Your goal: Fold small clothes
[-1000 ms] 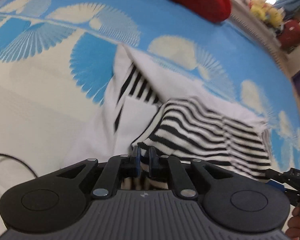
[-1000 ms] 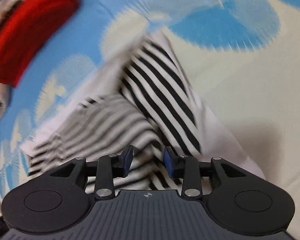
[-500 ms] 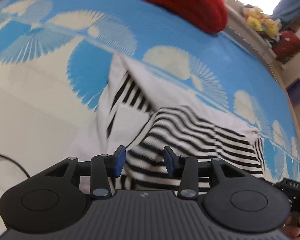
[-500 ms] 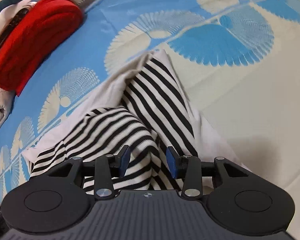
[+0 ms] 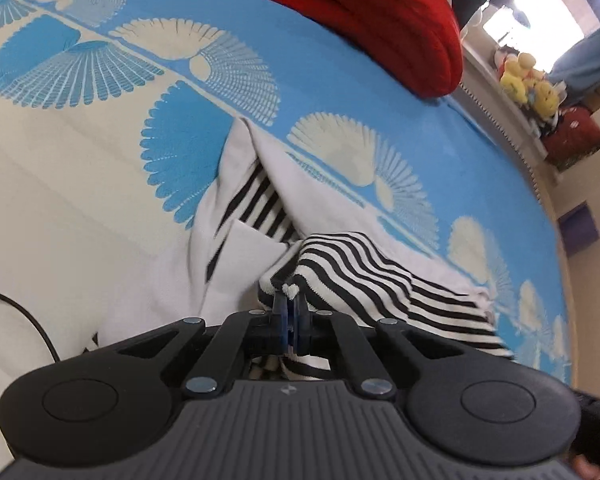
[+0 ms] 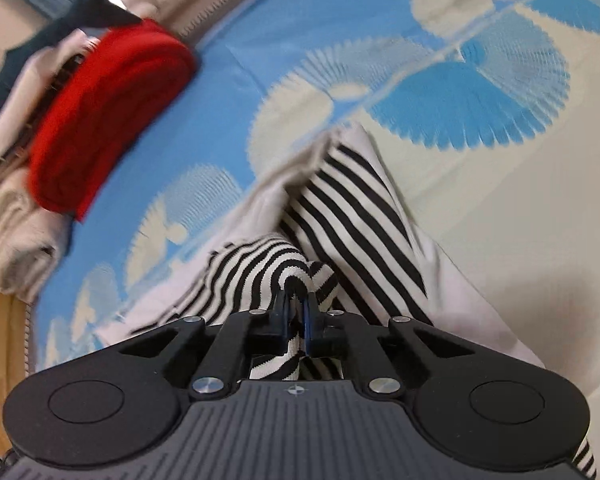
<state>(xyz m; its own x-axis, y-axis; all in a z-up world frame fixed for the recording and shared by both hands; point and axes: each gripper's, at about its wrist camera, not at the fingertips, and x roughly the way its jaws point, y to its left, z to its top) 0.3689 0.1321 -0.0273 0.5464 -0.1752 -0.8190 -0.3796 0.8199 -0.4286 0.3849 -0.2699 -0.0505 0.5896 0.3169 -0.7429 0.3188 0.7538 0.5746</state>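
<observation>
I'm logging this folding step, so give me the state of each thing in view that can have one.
left claw: shut on the striped garment's edge.
right claw: closing, striped fabric pinched between its pads.
striped garment: partly folded, rumpled, on the bedspread.
red garment: folded, lying apart at the far edge.
cream clothes: stacked beside the red garment.
bedspread: spread flat.

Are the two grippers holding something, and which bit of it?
Yes. The left gripper is shut on a bunched fold of the striped garment. The right gripper is closing on another striped fold, pinched between its pads.
</observation>
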